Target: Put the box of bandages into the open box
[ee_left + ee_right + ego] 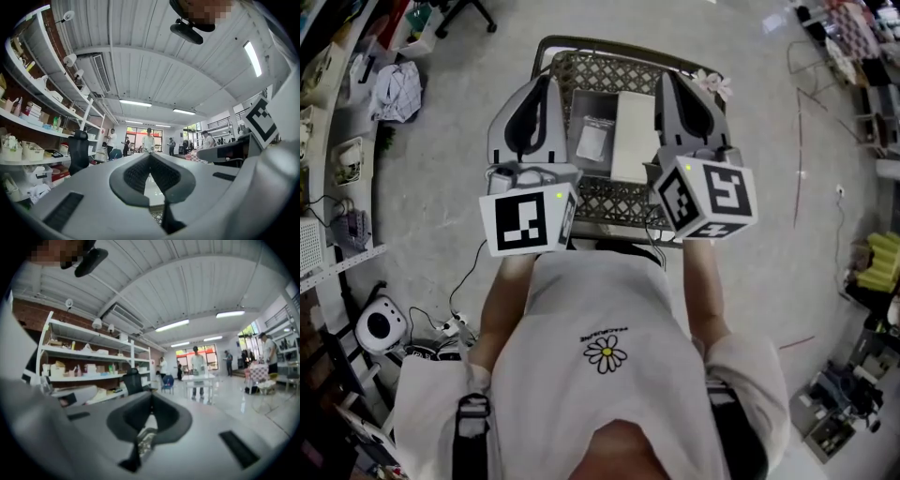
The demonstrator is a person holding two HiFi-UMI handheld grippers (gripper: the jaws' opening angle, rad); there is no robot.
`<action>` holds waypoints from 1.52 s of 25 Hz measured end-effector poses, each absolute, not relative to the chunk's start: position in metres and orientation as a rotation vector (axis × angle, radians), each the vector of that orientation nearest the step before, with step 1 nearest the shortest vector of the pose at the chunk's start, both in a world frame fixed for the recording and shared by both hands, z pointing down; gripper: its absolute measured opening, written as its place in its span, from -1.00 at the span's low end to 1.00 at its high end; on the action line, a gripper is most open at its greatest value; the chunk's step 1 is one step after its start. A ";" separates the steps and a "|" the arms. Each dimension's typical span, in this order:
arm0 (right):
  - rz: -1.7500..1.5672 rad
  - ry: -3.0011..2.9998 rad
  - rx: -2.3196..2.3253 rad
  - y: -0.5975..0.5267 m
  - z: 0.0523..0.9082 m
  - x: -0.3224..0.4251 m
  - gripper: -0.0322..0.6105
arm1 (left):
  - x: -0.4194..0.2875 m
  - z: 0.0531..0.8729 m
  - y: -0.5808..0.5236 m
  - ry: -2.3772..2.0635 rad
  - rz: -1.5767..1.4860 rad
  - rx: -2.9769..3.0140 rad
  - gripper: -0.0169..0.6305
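Between your left hand-held gripper [546,82] and right hand-held gripper [668,81], both pressed together empty, the box of bandages [633,136] lies plain white, flat and oblong in the open box [586,101]

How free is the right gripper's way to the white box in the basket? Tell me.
Yes, probably. The white box lies uncovered in the basket, with the right gripper close by and nothing between them. But its jaws are shut and it points level, so it must open and tip down first.
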State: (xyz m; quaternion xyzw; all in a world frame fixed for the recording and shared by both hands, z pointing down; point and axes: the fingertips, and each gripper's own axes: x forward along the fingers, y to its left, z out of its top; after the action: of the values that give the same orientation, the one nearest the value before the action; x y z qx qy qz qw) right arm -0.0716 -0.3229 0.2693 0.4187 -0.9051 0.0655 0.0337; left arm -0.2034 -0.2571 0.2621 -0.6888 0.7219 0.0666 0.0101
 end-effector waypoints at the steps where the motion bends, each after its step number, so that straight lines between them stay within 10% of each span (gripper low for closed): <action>1: 0.173 -2.799 1.307 -0.318 0.263 -0.069 -0.80 | -0.200 0.258 -0.257 2.245 0.211 -2.151 -0.89; 38: -0.009 -2.838 1.505 -0.281 0.255 -0.023 -0.81 | -0.178 0.249 -0.246 2.188 0.195 -2.126 -0.89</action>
State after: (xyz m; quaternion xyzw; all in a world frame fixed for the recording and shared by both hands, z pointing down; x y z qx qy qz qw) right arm -0.0229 -0.2812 0.2548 0.4683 -0.8829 -0.0029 -0.0352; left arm -0.1781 -0.2464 0.2487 -0.6950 0.7150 0.0637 0.0423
